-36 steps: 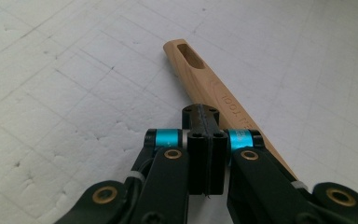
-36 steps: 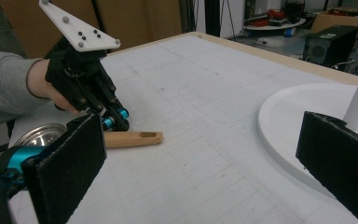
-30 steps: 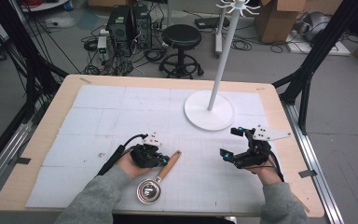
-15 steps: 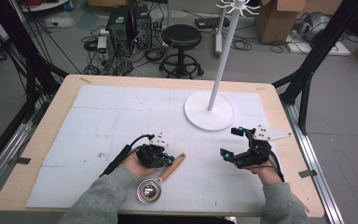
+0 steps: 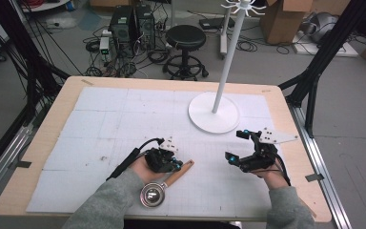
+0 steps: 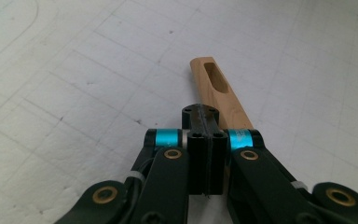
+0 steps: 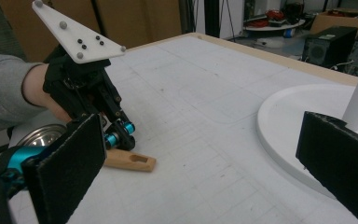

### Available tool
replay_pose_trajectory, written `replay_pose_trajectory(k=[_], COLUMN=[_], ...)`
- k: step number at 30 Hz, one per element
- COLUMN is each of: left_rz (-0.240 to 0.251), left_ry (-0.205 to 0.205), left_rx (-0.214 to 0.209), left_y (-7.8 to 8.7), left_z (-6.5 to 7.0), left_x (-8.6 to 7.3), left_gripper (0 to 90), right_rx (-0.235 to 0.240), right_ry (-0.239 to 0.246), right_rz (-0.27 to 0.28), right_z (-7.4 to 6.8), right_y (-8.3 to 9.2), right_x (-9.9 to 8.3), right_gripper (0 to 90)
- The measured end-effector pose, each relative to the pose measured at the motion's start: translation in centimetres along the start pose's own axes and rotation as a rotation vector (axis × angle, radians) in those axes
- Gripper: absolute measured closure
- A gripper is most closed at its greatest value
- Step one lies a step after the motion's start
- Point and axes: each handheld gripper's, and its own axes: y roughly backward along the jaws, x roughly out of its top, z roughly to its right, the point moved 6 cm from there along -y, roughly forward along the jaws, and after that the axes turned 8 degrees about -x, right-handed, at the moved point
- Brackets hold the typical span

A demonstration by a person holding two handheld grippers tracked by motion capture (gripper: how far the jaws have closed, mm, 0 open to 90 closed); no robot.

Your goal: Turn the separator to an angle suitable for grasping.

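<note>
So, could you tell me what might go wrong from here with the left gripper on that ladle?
The left gripper is shut on the wooden handle partway along, so the metal bowl may sag or twist the ladle on lifting. The handle's slotted end lies beyond the jaws, which could complicate hooking it on the white stand. The open right gripper sits close to the stand's base and could bump it.

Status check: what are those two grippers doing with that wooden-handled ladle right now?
Left gripper shut on ladle handle. Right gripper open, apart from it. White stand base beyond; nothing blocking.
</note>
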Motion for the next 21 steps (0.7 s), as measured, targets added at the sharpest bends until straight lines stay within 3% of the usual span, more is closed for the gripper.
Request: replay_pose_trajectory(k=[21], left_rz=[-0.047], left_ry=[-0.070], left_rx=[-0.051], left_y=[-0.9], left_z=[2.0], left_x=[0.4], left_gripper=[89.8], right_rx=[-0.003], right_ry=[-0.001], right_rz=[0.001], right_z=[0.1], right_y=[0.1], right_x=[0.0], right_gripper=[0.7])
